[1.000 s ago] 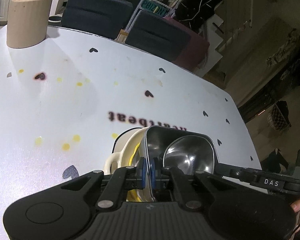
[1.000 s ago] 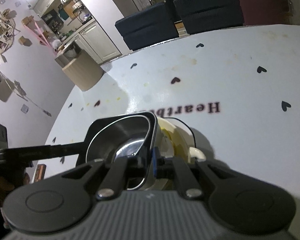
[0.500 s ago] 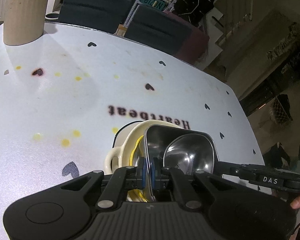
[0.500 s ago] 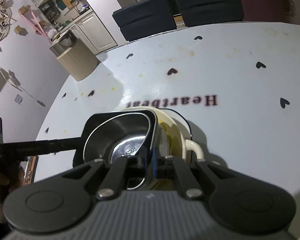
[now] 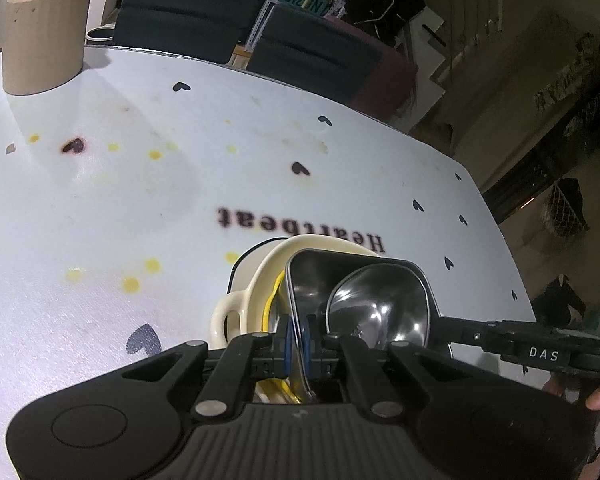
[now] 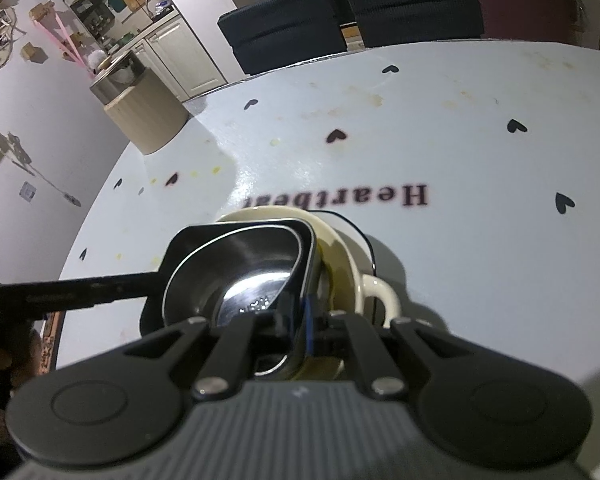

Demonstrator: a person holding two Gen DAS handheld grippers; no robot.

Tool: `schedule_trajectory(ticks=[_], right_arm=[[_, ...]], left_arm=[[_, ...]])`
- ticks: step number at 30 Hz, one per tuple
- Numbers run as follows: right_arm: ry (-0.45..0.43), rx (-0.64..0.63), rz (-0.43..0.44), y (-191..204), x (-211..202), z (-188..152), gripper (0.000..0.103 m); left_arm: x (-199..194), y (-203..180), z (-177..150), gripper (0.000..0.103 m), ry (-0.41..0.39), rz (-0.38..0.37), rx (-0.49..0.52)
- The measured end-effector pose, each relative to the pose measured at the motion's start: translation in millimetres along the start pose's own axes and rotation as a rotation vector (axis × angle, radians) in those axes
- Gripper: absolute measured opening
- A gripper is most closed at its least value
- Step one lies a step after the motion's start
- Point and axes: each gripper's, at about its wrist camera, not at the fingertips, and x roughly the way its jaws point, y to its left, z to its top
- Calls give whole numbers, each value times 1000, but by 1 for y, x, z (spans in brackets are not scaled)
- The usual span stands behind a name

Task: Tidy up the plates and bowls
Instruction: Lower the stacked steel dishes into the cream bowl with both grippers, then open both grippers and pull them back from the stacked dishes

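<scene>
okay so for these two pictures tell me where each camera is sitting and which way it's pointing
Left wrist: rides on the left gripper, looking down across the white table; its pads pinch the steel dish's left rim; a fingertip shows at right.
Right wrist: rides on the right gripper, angled down the same way; it clamps the steel dish's right rim.
Shared: the dish above the cream bowl, the beige canister, each other's gripper.

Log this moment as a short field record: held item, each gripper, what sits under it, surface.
held item: steel tray, square with rounded corners
left gripper: shut on the tray's left rim
right gripper: shut on the tray's right rim
underneath: cream handled bowl, something yellow inside; contact with tray unclear
surface: white table with heart prints
far corner: beige canister
</scene>
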Motion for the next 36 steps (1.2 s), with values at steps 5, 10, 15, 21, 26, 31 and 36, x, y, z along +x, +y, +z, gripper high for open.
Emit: schedule_trajectory(ticks=[5,10,15,21,26,31,36], right_arm=[[2,-14,-5,1,-1,0,8],[-3,-27,-21,3,-3,-1,11],[-11,-32,-36,2,-8,-2,13],[-58,-47,-52,3,-23,-5,40],[-137,-63,-68,8,-42,-9,63],[-216,-76,-94,17,-64,-19,79],[-299,-73,-114,26,-89,-32,95]], left_arm=[[-2,-1,1,10,7,14,4],[-5,-2,0,10,9,23,11],[-11,-5,-1,13,8,53,15],[-28,-12,-2,35,-24,77,24],[-54,-20,-2,62,-90,114,31],[-81,-32,-8,95,-167,159,68],[-106,-37,-20,103,-218,194,80]])
